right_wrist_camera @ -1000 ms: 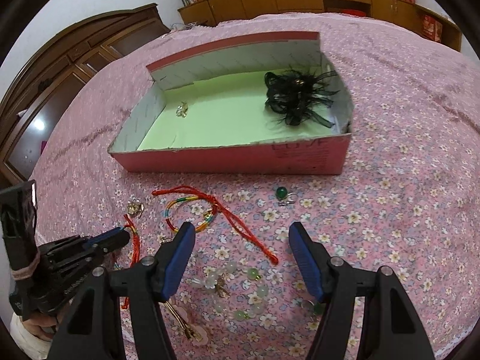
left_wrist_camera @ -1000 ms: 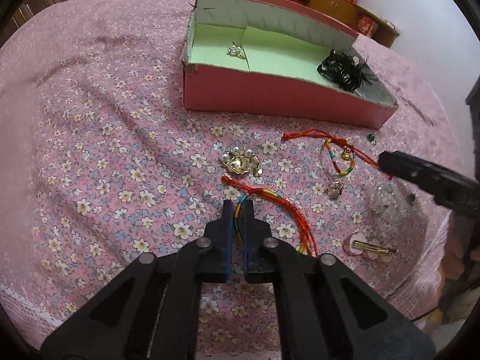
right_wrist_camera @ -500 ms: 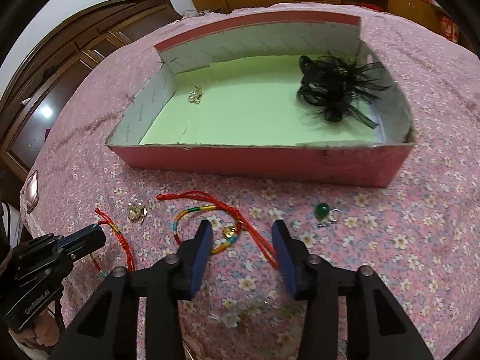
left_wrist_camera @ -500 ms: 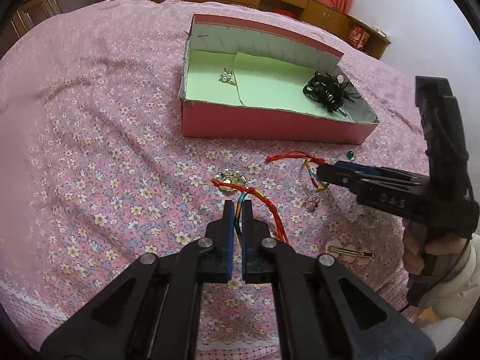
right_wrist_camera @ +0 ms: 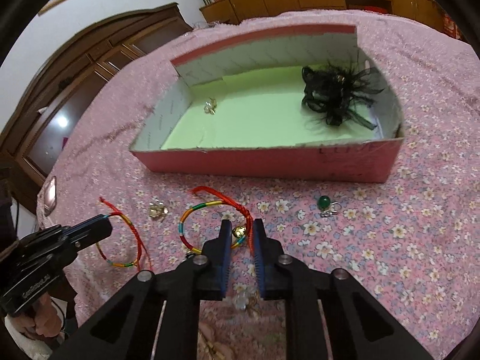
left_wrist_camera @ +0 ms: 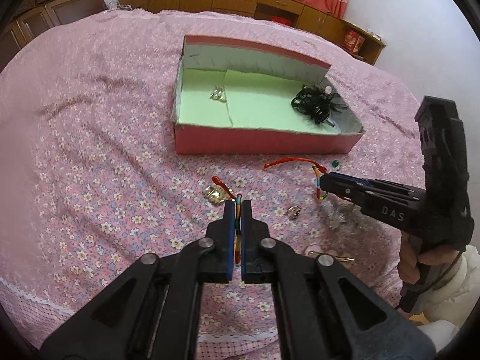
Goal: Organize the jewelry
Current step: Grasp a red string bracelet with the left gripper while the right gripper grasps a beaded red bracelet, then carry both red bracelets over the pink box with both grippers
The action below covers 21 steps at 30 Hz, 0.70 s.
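My left gripper (left_wrist_camera: 238,203) is shut on a red and rainbow cord bracelet (left_wrist_camera: 237,228) and holds it above the bedspread; it also shows in the right wrist view (right_wrist_camera: 121,240). My right gripper (right_wrist_camera: 241,226) is nearly shut around a second rainbow bracelet with a gold bell (right_wrist_camera: 240,230) lying on the bedspread; the jaws stand a narrow gap apart. In the left wrist view the right gripper (left_wrist_camera: 322,181) sits on that bracelet (left_wrist_camera: 316,177). A pink box with green lining (left_wrist_camera: 264,142) holds a black hair accessory (left_wrist_camera: 315,106) and a small pearl piece (left_wrist_camera: 218,94).
On the flowered bedspread lie a gold pearl brooch (right_wrist_camera: 157,210), a green bead ring (right_wrist_camera: 325,204), a small silver piece (left_wrist_camera: 294,211), clear beads (right_wrist_camera: 243,300) and a pink hair clip (left_wrist_camera: 330,256). Wooden cabinets stand behind the bed.
My left gripper has lifted its bracelet off the bedspread. My right gripper has moved forward and closed from wide open to a narrow gap around the bell bracelet.
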Each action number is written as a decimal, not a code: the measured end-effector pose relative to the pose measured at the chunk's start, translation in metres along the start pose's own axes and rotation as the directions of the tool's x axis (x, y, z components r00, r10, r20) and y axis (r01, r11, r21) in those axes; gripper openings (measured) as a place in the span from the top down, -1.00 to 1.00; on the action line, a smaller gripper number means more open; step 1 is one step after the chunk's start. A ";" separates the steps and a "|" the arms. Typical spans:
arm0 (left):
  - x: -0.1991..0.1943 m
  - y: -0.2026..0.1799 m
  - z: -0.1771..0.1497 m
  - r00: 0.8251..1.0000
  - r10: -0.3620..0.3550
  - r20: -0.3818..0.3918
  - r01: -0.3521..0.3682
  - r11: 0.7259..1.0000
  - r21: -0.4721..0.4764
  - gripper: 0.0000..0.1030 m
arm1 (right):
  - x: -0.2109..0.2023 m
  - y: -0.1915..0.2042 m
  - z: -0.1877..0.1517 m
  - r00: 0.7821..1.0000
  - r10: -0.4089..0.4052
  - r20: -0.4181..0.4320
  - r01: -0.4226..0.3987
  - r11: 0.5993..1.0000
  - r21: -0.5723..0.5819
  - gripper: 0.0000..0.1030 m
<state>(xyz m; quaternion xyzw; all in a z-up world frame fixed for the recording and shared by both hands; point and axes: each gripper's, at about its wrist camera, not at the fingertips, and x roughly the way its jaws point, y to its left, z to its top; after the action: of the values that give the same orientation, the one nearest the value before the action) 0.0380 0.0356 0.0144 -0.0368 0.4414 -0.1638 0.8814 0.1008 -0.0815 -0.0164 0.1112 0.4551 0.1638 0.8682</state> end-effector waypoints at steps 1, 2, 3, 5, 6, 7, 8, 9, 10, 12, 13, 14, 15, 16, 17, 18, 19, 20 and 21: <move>-0.002 -0.002 0.001 1.000 0.000 0.006 0.000 1.000 0.007 1.00 | -0.005 0.000 0.000 1.000 0.003 0.010 -0.003 1.000 -0.001 0.70; -0.005 -0.004 0.003 1.000 0.001 0.012 -0.001 1.000 0.014 1.00 | -0.012 0.000 -0.001 1.000 0.007 0.021 -0.007 1.000 -0.002 0.70; -0.007 -0.006 0.004 1.000 0.002 0.018 -0.002 1.000 0.020 1.00 | -0.016 0.000 -0.002 1.000 0.011 0.028 -0.011 1.000 -0.003 0.70; -0.010 -0.009 0.008 1.000 0.002 0.027 -0.002 1.000 0.025 1.00 | -0.023 0.000 -0.002 0.999 0.015 0.041 -0.015 1.000 -0.003 0.70; -0.012 -0.010 0.010 0.999 0.000 0.032 -0.001 1.000 0.026 1.00 | -0.028 -0.001 -0.002 0.999 0.018 0.048 -0.018 1.000 -0.002 0.70; -0.013 -0.011 0.012 0.999 -0.002 0.037 0.001 1.000 0.026 1.00 | -0.032 -0.002 -0.003 0.998 0.020 0.054 -0.020 1.000 -0.001 0.70; -0.015 -0.012 0.014 0.999 -0.004 0.042 0.003 1.000 0.026 1.00 | -0.035 -0.002 -0.003 0.998 0.020 0.061 -0.020 1.000 0.001 0.70; -0.017 -0.012 0.016 0.999 -0.006 0.047 0.005 1.000 0.028 1.00 | -0.039 -0.003 -0.003 0.997 0.020 0.070 -0.021 1.000 0.004 0.70; -0.019 -0.013 0.018 0.999 -0.007 0.053 0.005 1.000 0.031 1.00 | -0.043 -0.004 -0.003 0.997 0.020 0.078 -0.021 1.000 0.006 0.70; -0.023 -0.014 0.022 0.998 -0.005 0.069 0.002 0.999 0.037 1.00 | -0.051 -0.006 -0.002 0.995 0.019 0.094 -0.021 1.000 0.012 0.70; -0.025 -0.015 0.024 0.997 0.000 0.078 -0.003 0.999 0.041 1.00 | -0.054 -0.007 -0.001 0.995 0.019 0.100 -0.021 1.000 0.016 0.70; -0.026 -0.015 0.027 0.996 0.005 0.086 -0.009 0.999 0.045 1.00 | -0.057 -0.009 0.000 0.994 0.023 0.107 -0.026 0.999 0.021 0.70; -0.027 -0.015 0.030 0.996 0.009 0.093 -0.013 0.999 0.049 1.00 | -0.061 -0.010 0.003 0.993 0.035 0.114 -0.038 0.999 0.025 0.70; -0.028 -0.016 0.035 0.995 0.014 0.103 -0.019 0.998 0.052 1.00 | -0.062 -0.011 0.005 0.992 0.038 0.117 -0.041 0.999 0.026 0.70; -0.029 -0.016 0.038 0.994 0.015 0.111 -0.021 0.998 0.053 1.00 | -0.065 -0.012 0.008 0.992 0.034 0.124 -0.037 0.999 0.025 0.70; -0.029 -0.016 0.041 0.993 0.016 0.118 -0.022 0.998 0.054 1.00 | -0.067 -0.013 0.011 0.991 0.030 0.130 -0.033 0.999 0.022 0.70; -0.029 -0.016 0.047 0.991 0.019 0.129 -0.027 0.998 0.056 1.00 | -0.069 -0.013 0.014 0.990 0.026 0.137 -0.029 0.999 0.019 0.70; -0.029 -0.016 0.051 0.990 0.023 0.137 -0.031 0.998 0.059 1.00 | -0.071 -0.013 0.018 0.989 0.020 0.146 -0.023 1.000 0.016 0.70; -0.029 -0.016 0.056 0.989 0.027 0.145 -0.036 0.997 0.063 1.00 | -0.072 -0.013 0.020 0.988 0.018 0.152 -0.020 1.000 0.015 0.70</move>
<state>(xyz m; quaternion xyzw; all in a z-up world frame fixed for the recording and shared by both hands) 0.0619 0.0251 0.0746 -0.0128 0.3715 -0.1610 0.9143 0.0813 -0.1226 0.0447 0.1349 0.3877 0.1594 0.8978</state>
